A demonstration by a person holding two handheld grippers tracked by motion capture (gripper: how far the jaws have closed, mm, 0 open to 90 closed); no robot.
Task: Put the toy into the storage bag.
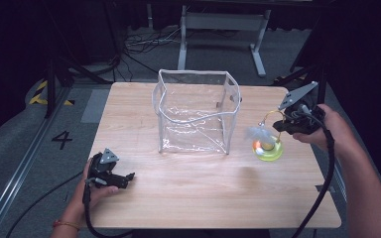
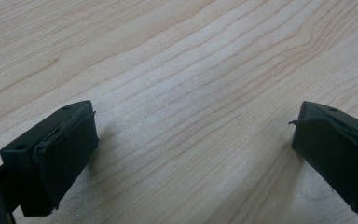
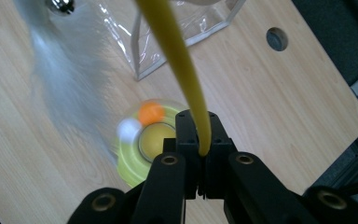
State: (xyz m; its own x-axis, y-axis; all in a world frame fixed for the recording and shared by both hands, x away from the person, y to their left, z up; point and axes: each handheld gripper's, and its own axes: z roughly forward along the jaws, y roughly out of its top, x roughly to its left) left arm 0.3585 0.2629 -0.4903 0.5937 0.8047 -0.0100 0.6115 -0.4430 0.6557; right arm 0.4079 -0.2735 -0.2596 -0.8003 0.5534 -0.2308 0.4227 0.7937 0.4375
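A toy with a round yellow-green base (image 1: 268,149) carrying an orange and a white ball hangs at the table's right side, a faint shadow beneath it. A thin yellow wand (image 3: 182,60) rises from it and ends in a white feather (image 1: 258,133). My right gripper (image 3: 199,128) is shut on the wand's lower end, directly above the base (image 3: 135,163); from above, that gripper (image 1: 284,124) is just right of the toy. My left gripper (image 1: 129,176) rests at the front left of the wooden table (image 1: 203,193). Its jaws (image 2: 193,140) are open over bare wood.
A clear plastic box-shaped bag (image 1: 196,111) with a grey rim stands open in the middle of the table, just left of the toy; its corner (image 3: 154,46) lies beyond the feather. A round hole (image 3: 278,38) marks the tabletop near the edge. Cables lie on the floor behind.
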